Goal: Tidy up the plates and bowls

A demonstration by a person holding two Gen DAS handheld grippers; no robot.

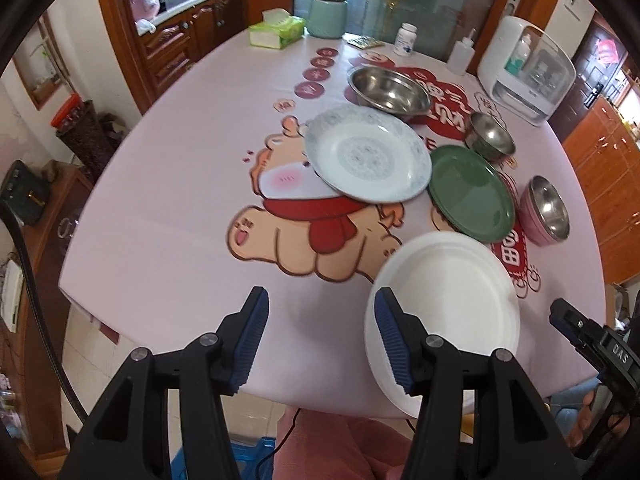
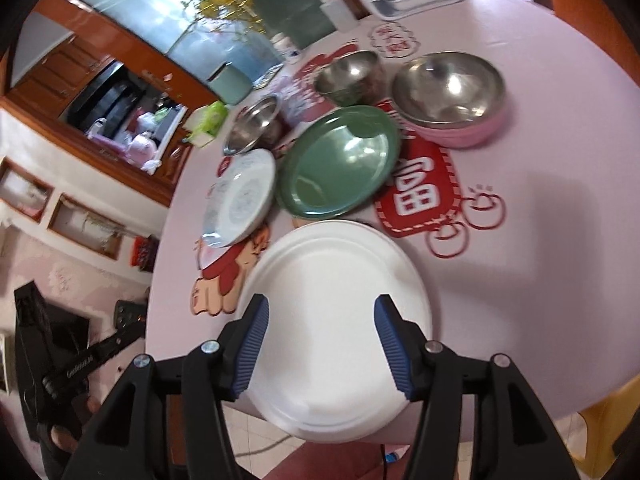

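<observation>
Plates and bowls are crowding the table's (image 1: 168, 216) right half; the white plate (image 2: 340, 320) is overhanging the near edge. I'm holding my right gripper (image 2: 322, 344) spread above it, my left gripper (image 1: 320, 336) spread beside it over bare cloth.

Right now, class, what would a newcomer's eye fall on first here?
A white plate juts over the table's near edge, right before the open right tool. Behind it lie a green plate and a patterned plate, with steel bowls beyond them.
</observation>
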